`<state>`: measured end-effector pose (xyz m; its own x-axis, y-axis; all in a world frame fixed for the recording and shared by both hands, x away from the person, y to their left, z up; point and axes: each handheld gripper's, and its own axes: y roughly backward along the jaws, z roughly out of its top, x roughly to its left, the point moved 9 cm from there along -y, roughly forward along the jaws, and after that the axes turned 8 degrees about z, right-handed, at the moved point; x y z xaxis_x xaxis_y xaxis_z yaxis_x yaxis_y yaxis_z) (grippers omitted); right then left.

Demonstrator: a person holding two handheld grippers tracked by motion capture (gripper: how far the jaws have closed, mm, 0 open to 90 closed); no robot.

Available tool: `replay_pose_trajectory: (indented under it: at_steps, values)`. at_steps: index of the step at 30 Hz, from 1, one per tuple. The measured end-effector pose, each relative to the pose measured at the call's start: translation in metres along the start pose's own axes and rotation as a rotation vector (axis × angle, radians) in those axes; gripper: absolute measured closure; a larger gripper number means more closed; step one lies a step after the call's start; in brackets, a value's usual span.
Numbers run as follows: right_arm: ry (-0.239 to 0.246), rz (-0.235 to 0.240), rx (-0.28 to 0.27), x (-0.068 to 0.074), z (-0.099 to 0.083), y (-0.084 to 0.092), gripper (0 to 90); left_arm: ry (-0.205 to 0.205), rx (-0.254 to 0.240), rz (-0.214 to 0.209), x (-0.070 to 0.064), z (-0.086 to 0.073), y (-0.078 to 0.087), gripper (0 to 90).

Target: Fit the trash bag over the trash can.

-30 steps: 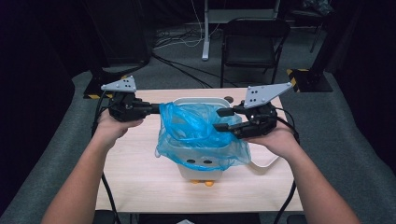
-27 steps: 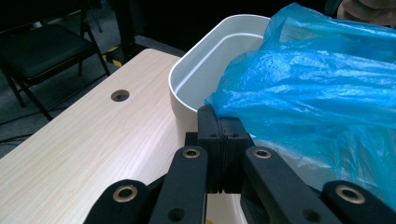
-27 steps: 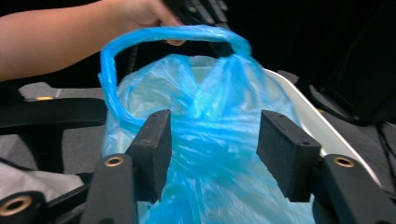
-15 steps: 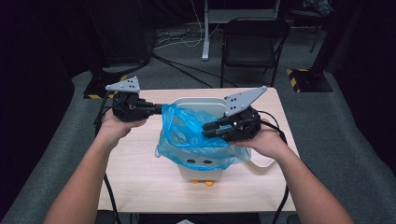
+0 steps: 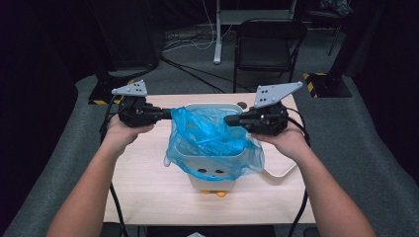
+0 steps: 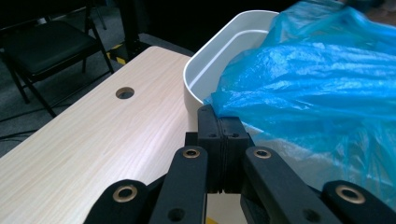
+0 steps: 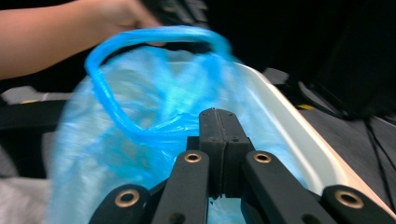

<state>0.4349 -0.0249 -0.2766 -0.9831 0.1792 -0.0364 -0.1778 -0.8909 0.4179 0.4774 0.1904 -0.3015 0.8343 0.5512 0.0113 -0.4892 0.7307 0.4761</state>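
A white bin (image 5: 211, 178) stands mid-table with a blue plastic bag (image 5: 210, 140) draped in and over it. My left gripper (image 5: 170, 114) is shut on the bag's left edge; its closed jaws (image 6: 219, 122) pinch the blue film (image 6: 303, 84) beside the bin's rim (image 6: 219, 42). My right gripper (image 5: 228, 119) has just been closing and is now shut on the bag's right edge. In the right gripper view its jaws (image 7: 218, 122) meet with the bag's film (image 7: 140, 140) between them, just under the bag's rolled mouth and above the bin's rim (image 7: 285, 116).
The wooden table (image 5: 143, 173) has a round hole (image 6: 124, 92) near its far edge. A white cord (image 5: 281, 171) loops beside the bin's right side. A dark chair (image 5: 269, 44) and floor cables lie beyond the table.
My right gripper dipped left and down into the bag, closed on its edge, then drew back right and up, stretching the bag's mouth. The left gripper kept its grip and place.
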Motion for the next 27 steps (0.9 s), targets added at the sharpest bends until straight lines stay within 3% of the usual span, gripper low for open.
replay_pose_trajectory:
  at_steps: [5, 17, 27]
  values:
    - [-0.041, -0.06, -0.005, -0.021, -0.009, 0.006, 90.0, 0.006, 0.001, 0.01, 0.006, -0.001, -0.003, 89.1]
    - [-0.109, -0.154, 0.009, -0.062, -0.023, 0.008, 90.0, 0.019, 0.018, 0.025, 0.017, -0.007, -0.023, 89.1]
    - [-0.149, -0.2, 0.008, -0.08, -0.034, 0.012, 90.0, 0.031, 0.027, 0.023, 0.019, -0.014, -0.03, 89.1]
